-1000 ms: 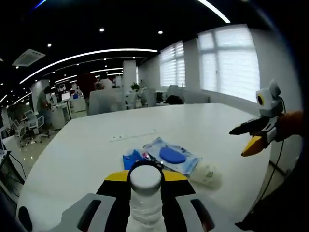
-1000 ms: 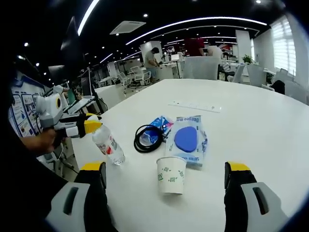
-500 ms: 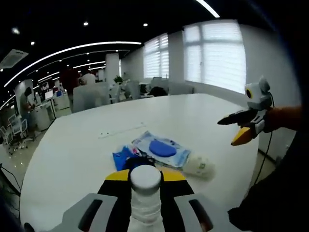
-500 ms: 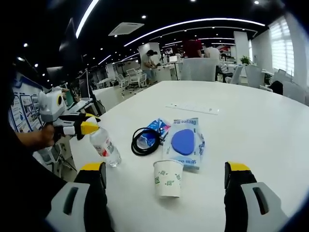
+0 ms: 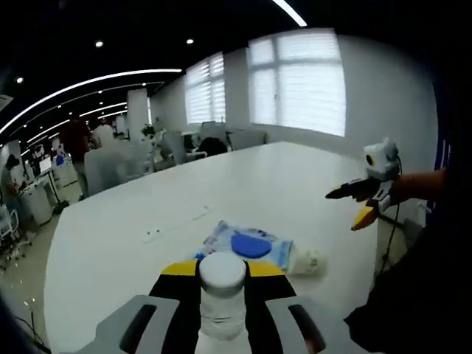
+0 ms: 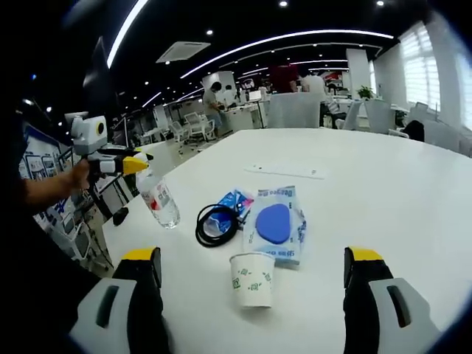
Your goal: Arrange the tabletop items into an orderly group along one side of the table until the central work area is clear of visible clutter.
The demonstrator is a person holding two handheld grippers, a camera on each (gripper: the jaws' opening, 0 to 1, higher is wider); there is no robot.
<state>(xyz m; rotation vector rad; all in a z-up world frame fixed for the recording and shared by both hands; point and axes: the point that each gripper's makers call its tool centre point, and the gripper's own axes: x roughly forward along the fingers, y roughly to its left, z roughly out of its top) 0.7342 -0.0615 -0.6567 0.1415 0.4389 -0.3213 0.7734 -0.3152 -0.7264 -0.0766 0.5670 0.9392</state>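
The white desk (image 6: 383, 184) fills the middle of the right gripper view, and the clutter lies at its centre: a blue-and-white packet (image 6: 278, 223), left of it a black cable coil (image 6: 215, 224), and lower in the frame a paper cup (image 6: 251, 279) standing upright. The right tongs (image 6: 251, 295) are wide apart and hold nothing, with the cup lying straight ahead between the jaws, so I judge this hand is nearer to it. The left tongs (image 6: 140, 164), at middle left, hold a plastic bottle (image 6: 159, 204) by its neck, lifted and tilted, beside the desk edge
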